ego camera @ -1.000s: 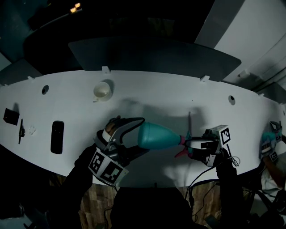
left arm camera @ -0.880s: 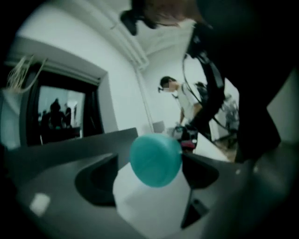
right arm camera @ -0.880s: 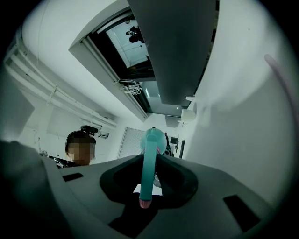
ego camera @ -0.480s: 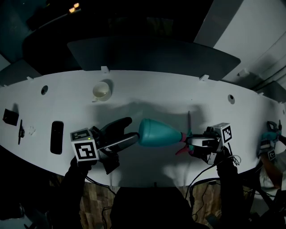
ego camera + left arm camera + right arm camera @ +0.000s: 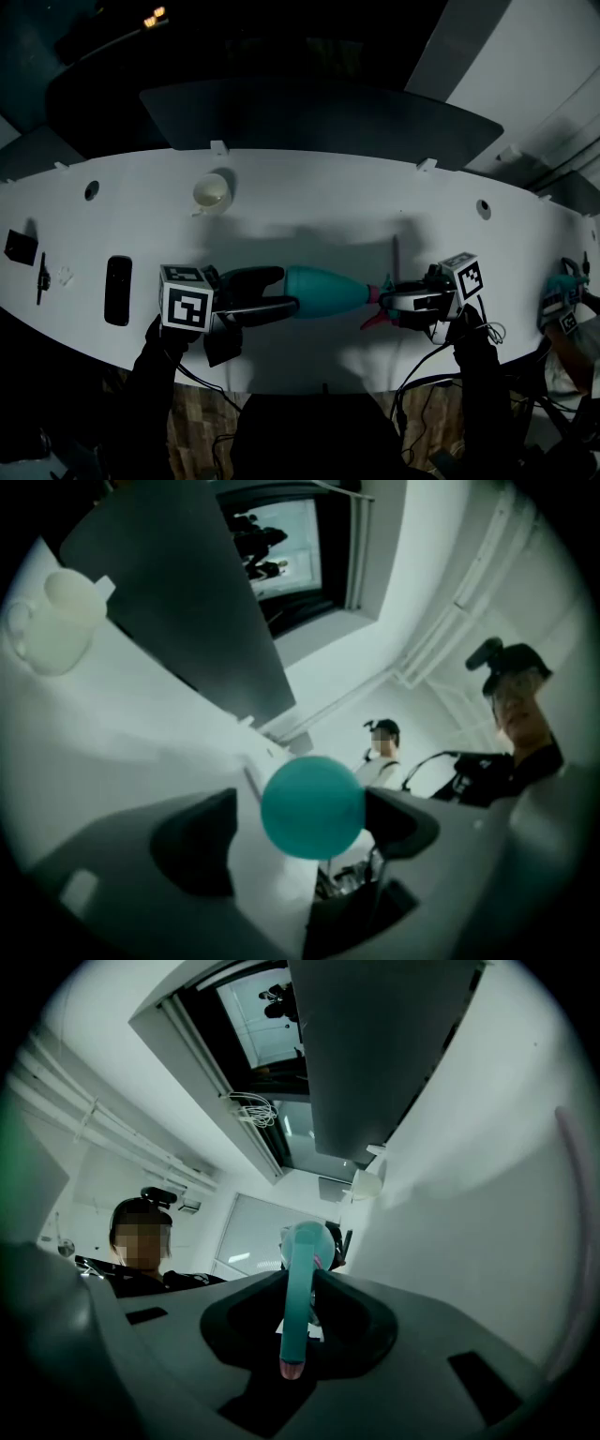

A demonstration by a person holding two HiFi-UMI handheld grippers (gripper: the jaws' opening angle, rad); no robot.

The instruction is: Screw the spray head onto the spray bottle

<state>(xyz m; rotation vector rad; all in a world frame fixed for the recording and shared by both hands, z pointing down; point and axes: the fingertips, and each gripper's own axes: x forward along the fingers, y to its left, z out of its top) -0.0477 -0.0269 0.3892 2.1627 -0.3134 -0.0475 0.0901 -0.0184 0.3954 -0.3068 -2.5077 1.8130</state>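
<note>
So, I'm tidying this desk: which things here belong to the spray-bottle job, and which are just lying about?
In the job: teal spray bottle, spray head in the right tool.
Lying about: white mug, flat black device, small black block.

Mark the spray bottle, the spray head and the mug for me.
spray bottle (image 5: 323,291), head view, middle of its teal body.
spray head (image 5: 298,1288), right gripper view, its long teal body.
mug (image 5: 212,191), head view, its open top.
</note>
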